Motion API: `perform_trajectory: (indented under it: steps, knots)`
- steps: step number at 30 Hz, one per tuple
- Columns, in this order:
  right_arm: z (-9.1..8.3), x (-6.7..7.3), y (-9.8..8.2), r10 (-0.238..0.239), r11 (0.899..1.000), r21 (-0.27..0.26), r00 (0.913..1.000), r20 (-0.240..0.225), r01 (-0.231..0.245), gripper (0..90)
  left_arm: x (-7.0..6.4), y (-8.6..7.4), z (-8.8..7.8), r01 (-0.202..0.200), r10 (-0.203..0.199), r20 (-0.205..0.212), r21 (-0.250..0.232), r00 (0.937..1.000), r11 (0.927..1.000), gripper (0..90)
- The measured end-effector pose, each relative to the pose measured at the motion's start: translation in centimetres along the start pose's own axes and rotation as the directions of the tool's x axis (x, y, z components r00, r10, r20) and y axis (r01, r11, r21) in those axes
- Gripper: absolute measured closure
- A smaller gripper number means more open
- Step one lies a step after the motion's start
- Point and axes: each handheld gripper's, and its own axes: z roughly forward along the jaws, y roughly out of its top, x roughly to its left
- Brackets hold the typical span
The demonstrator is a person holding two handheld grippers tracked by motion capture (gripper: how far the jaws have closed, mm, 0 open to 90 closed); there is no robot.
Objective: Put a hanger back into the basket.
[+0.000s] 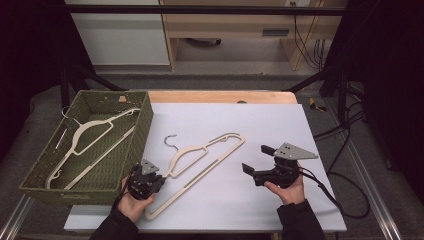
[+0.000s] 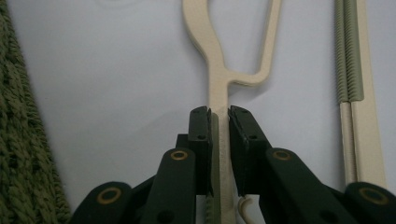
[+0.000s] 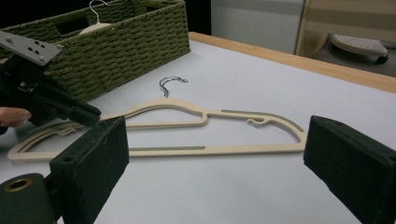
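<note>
A cream hanger (image 1: 200, 155) with a metal hook lies flat on the white sheet, hook toward the basket. My left gripper (image 1: 159, 180) is at its lower left end, and in the left gripper view the jaws press from both sides on the hanger's thin shoulder strip (image 2: 219, 79); left gripper (image 2: 219, 116) shut on it. My right gripper (image 1: 257, 159) stays to the right of the hanger, wide open with nothing between its pads. In the right gripper view the hanger (image 3: 187, 112) lies beyond the open right gripper (image 3: 215, 154), with the left gripper (image 3: 46, 102) at its far end.
A green woven basket (image 1: 145, 120) stands at the table's left and holds another cream hanger (image 1: 85, 135). Its wall (image 2: 18, 154) is close beside the left gripper. The white sheet (image 1: 260, 120) covers the table, a wooden edge showing along the far side.
</note>
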Motion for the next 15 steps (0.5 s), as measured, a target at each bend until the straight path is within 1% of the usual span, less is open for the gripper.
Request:
perform_trajectory:
  steps: [2, 6, 9, 10, 12, 13, 14, 15]
  knots:
    - [0.01, 0.02, -0.01, 0.002, 1.000, 0.001, 1.0000, -0.001, -0.002, 7.2, -0.04, 0.02, -0.08, 0.005, -0.005, 0.002, -0.004, 1.0000, 1.0000, 79.1]
    - [0.04, 0.00, -0.04, -0.003, 1.000, 0.003, 1.0000, -0.004, 0.003, 7.2, -0.03, -0.03, 0.14, 0.006, -0.006, 0.007, 0.014, 1.0000, 0.9999, 79.0]
    - [0.10, 0.01, -0.05, -0.002, 1.000, 0.002, 1.0000, -0.003, 0.002, 7.2, 0.05, -0.05, 0.20, 0.012, -0.012, 0.014, 0.013, 0.9998, 0.9998, 79.0]
    - [0.09, 0.00, -0.05, -0.002, 1.000, 0.002, 1.0000, -0.003, 0.002, 7.2, 0.18, -0.03, 0.10, 0.006, -0.006, 0.018, 0.020, 0.9998, 0.9998, 78.9]
    - [0.08, 0.02, -0.04, 0.000, 1.000, 0.003, 1.0000, -0.004, 0.000, 7.2, 0.22, -0.04, 0.13, 0.013, -0.014, 0.022, 0.018, 0.9997, 0.9998, 78.8]
    - [0.08, 0.04, -0.04, 0.001, 1.000, 0.003, 1.0000, -0.004, -0.001, 7.1, 0.18, -0.08, 0.26, 0.031, -0.031, 0.026, 0.012, 0.9992, 0.9994, 78.8]
    - [0.08, 0.02, -0.04, 0.000, 1.000, 0.002, 1.0000, -0.004, 0.000, 7.1, 0.29, -0.11, 0.26, 0.019, -0.020, 0.030, 0.028, 0.9994, 0.9994, 78.8]
    - [0.07, 0.04, -0.03, 0.002, 1.000, 0.002, 1.0000, -0.004, -0.002, 7.1, 0.23, -0.14, 0.35, 0.030, -0.031, 0.029, 0.019, 0.9991, 0.9994, 78.6]
